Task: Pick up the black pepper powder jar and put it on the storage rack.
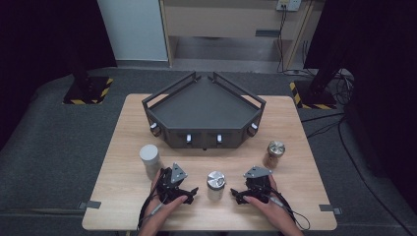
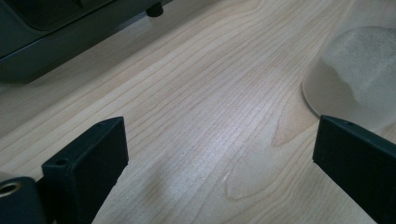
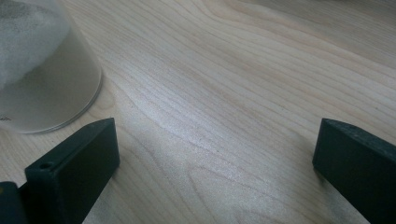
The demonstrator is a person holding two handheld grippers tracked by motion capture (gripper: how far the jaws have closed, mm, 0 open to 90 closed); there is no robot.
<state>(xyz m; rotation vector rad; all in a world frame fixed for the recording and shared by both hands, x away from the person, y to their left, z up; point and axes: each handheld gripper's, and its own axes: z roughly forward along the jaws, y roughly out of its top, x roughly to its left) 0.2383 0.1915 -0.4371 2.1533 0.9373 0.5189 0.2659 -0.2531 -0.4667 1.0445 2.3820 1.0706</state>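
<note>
Three jars stand on the wooden table [image 1: 123, 196]. A clear jar of white powder with a silver lid [image 1: 215, 184] sits between my two grippers. My left gripper [image 1: 191, 192] rests open to its left, jaws wide apart over bare wood [image 2: 215, 154], with the jar [image 2: 359, 74] just ahead on the right. My right gripper [image 1: 237, 195] rests open to the jar's right; the jar [image 3: 42, 70] shows at the upper left, outside the jaws. A grey-lidded jar [image 1: 150, 160] stands left, and a brown jar with a silver lid [image 1: 274, 153] stands right.
A dark angular tray with raised rails [image 1: 204, 110] sits at the table's middle back, with knobs on its front face. Its edge [image 2: 56, 42] shows in the left gripper view. Two stands with yellow-black striped bases [image 1: 88, 91] are on the floor beyond.
</note>
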